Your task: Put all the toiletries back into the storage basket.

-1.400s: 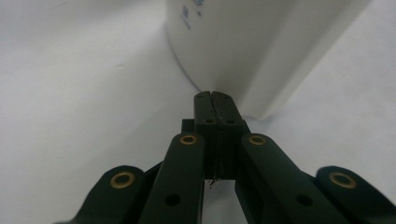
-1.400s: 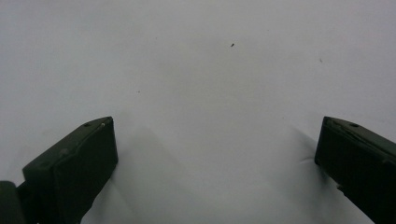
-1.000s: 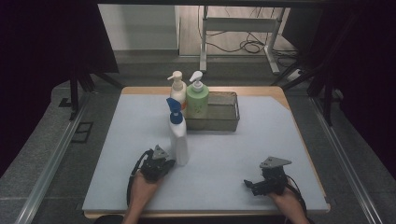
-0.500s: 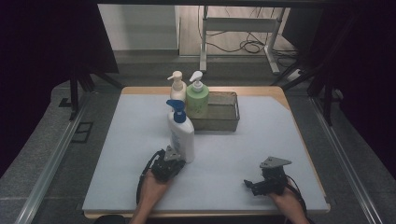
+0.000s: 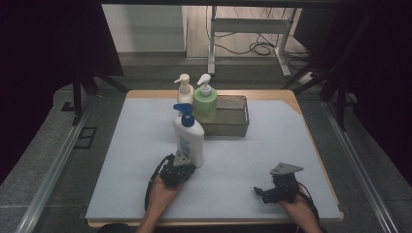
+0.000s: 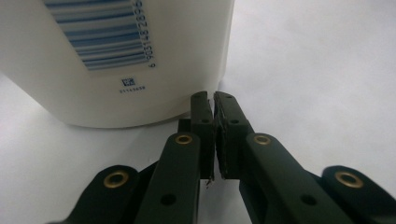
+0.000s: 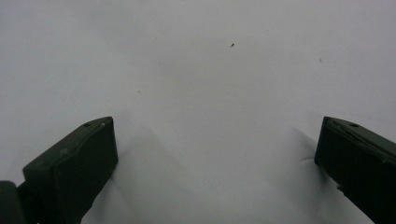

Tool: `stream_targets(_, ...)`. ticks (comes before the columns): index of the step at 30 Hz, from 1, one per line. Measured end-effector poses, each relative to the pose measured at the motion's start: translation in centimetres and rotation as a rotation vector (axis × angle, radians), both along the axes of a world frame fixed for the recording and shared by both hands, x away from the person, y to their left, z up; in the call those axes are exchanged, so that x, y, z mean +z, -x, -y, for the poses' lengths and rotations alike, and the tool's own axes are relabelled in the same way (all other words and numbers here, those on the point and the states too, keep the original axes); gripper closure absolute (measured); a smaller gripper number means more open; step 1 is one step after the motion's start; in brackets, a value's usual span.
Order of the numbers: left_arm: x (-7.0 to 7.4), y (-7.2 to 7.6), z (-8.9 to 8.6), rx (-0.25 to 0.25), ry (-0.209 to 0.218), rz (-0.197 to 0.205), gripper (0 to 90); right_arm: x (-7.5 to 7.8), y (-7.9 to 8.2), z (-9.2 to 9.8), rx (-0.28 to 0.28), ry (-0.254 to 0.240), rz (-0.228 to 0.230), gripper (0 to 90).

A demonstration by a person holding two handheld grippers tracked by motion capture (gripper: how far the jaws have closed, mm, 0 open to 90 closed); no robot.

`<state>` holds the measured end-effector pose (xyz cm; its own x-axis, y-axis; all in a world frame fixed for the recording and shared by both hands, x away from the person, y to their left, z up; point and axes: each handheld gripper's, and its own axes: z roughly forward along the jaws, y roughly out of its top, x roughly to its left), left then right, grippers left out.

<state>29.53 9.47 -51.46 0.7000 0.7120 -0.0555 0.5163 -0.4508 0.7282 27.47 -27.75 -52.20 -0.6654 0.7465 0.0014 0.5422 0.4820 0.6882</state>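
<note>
Pale grey mat [image 5: 126, 160] covers wooden table. Grey-green wire basket [image 5: 233, 119] stands at far middle, green pump bottle [image 5: 205, 102] and cream pump bottle [image 5: 184, 90] at its left end. White lotion bottle with blue pump [image 5: 188, 138] stands upright nearer, left of centre. Left gripper [image 6: 214, 100] just beside its base, jaws nearly closed, a thin gap having just opened, nothing between. Right gripper [image 7: 215, 140] rests near right, jaws wide apart, empty.
</note>
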Motion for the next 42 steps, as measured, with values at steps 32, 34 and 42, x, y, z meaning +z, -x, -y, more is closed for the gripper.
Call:
stream_targets(32, -0.2, 2.9, -3.8, 0.119, -0.041, 0.015, 37.8, 2.8, 0.0, -1.7, 0.084, -0.06, 0.064, 0.0)
stream_targets(34, -0.4, 3.1, -3.9, 0.126, -0.053, 0.015, 34.4, 3.3, 0.0, -2.1, 0.098, -0.066, 0.084, 0.0)
stream_targets(42, -0.7, 3.8, -4.3, 0.153, -0.068, 0.003, 19.6, 4.8, -0.4, -3.6, 0.131, -0.113, 0.106, 0.0)
